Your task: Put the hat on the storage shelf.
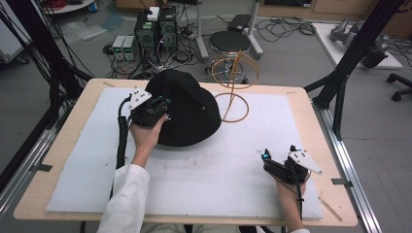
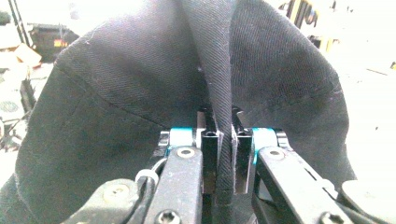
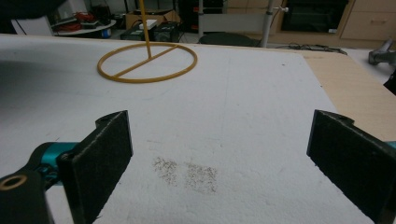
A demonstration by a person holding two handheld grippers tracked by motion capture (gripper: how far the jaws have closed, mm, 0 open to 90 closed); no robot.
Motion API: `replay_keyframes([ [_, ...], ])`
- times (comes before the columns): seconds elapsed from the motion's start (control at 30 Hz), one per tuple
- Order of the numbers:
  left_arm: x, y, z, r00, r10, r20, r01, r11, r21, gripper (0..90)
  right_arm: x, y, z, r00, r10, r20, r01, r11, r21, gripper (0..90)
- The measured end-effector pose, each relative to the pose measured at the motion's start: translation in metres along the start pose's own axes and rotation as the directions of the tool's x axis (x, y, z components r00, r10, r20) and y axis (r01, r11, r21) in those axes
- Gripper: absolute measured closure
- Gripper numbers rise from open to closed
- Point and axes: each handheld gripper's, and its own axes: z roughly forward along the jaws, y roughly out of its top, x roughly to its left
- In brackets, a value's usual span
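A black bucket hat lies on the white foam sheet at the table's back middle. My left gripper is shut on the hat's left brim; in the left gripper view a fold of the black fabric runs pinched between the jaws, with the hat draped above. A yellow wire hat stand rises just right of the hat, its ring base flat on the sheet. My right gripper rests at the front right, open, jaws wide apart with nothing between them.
The bare wooden table edge frames the foam sheet. A faint dark smudge marks the sheet ahead of the right gripper. Black frame posts stand at the table's right, and a stool and computers sit behind.
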Motion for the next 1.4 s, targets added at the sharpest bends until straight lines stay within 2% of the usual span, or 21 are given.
replay_keyframes([
  [0.07,0.000,0.002,-0.001,1.0000,-0.001,0.004,0.001,1.0000,-0.009,86.2,0.000,0.000,0.000,1.0000,-0.002,0.000,0.002,1.000,-0.001,5.9],
  [0.13,-0.001,0.009,-0.005,0.9999,-0.001,0.011,0.001,0.9988,-0.048,86.1,0.000,0.000,0.000,1.0000,0.002,0.000,-0.002,1.000,0.000,5.9],
  [0.17,-0.001,0.009,-0.005,0.9999,-0.001,0.011,0.001,0.9988,-0.048,86.1,0.000,0.000,0.000,1.0000,0.002,0.000,-0.002,1.000,0.000,5.9],
  [0.27,0.000,0.019,-0.009,0.9996,-0.023,0.018,0.024,0.9944,-0.103,86.1,0.000,0.000,0.000,1.0000,0.001,0.003,-0.001,1.000,-0.001,5.9],
  [0.4,0.001,0.028,-0.012,0.9998,-0.013,0.012,0.014,0.9925,-0.122,86.2,0.000,0.000,0.001,1.0000,0.001,0.003,-0.001,1.000,-0.002,5.9],
  [0.43,0.000,0.035,-0.013,0.9999,-0.012,0.012,0.013,0.9898,-0.142,86.2,0.000,0.000,0.001,1.0000,0.001,0.003,-0.001,1.000,0.000,5.9],
  [0.53,0.000,0.041,-0.014,0.9999,-0.006,0.012,0.008,0.9869,-0.161,86.2,0.000,0.000,0.001,1.0000,-0.001,0.002,0.001,1.000,-0.001,5.9],
  [0.7,-0.004,0.054,-0.019,0.9995,-0.011,0.030,0.017,0.9738,-0.227,86.2,0.000,0.000,0.001,1.0000,-0.007,0.003,0.007,1.000,-0.001,5.9],
  [0.8,-0.004,0.057,-0.018,0.9993,-0.009,0.035,0.017,0.9710,-0.238,86.2,0.000,0.000,0.001,1.0000,-0.003,0.003,0.003,1.000,0.000,5.9],
  [0.9,-0.005,0.063,-0.015,0.9988,-0.021,0.045,0.032,0.9652,-0.260,86.2,-0.001,0.000,0.000,1.0000,0.000,0.006,0.000,1.000,-0.001,5.9],
  [1.17,-0.010,0.079,-0.009,0.9961,-0.035,0.081,0.059,0.9458,-0.319,86.2,-0.002,0.000,0.000,1.0000,0.008,0.005,-0.008,1.000,-0.005,5.9],
  [1.3,-0.016,0.086,-0.004,0.9947,-0.030,0.098,0.062,0.9401,-0.335,86.2,-0.002,0.000,0.000,0.9999,0.017,0.002,-0.017,1.000,-0.006,5.9],
  [1.4,-0.020,0.092,0.003,0.9934,-0.020,0.112,0.057,0.9421,-0.331,86.3,-0.003,0.000,-0.001,0.9998,0.018,0.003,-0.018,1.000,-0.016,5.9],
])
